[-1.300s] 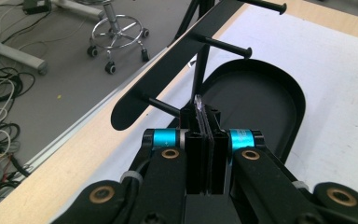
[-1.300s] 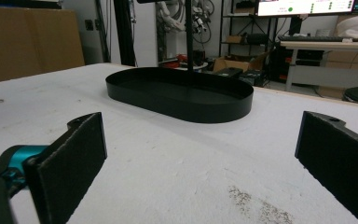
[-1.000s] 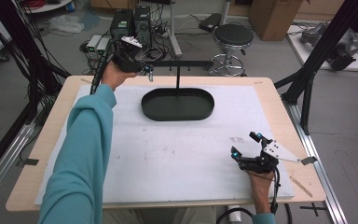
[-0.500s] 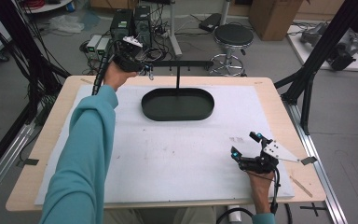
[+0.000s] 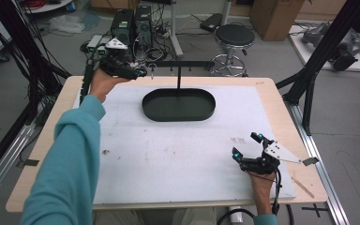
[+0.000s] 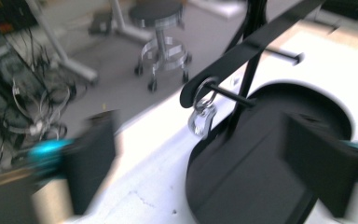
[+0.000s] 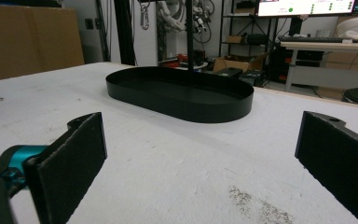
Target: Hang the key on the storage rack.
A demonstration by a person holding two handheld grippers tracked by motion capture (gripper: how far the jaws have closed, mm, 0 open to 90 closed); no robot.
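Observation:
A black oval tray [image 5: 178,115] lies at the far middle of the white-covered table [image 5: 168,159]. A thin post [image 5: 178,77] rises from it and carries a black bar with pegs [image 5: 187,63]. A silver carabiner [image 6: 200,119] hangs on the peg at the bar's left end, small in the high view [image 5: 153,70]. My left gripper [image 5: 139,70] is held up just left of it, open, and the carabiner shows between its blurred jaws, farther off [image 6: 205,140]. My right gripper [image 5: 247,146] rests open on the table near the front right, with nothing between its jaws [image 7: 205,140], facing the tray [image 7: 191,109].
Black frame struts [image 5: 314,70] stand at the table's right and left sides. A stool [image 5: 234,37] and computer boxes with cables [image 5: 131,23] sit on the floor beyond the far edge. A tape strip [image 5: 309,161] lies by the right gripper.
My left gripper has shifted slightly left, away from the bar's end, and its view is blurred by motion. The right gripper has not moved.

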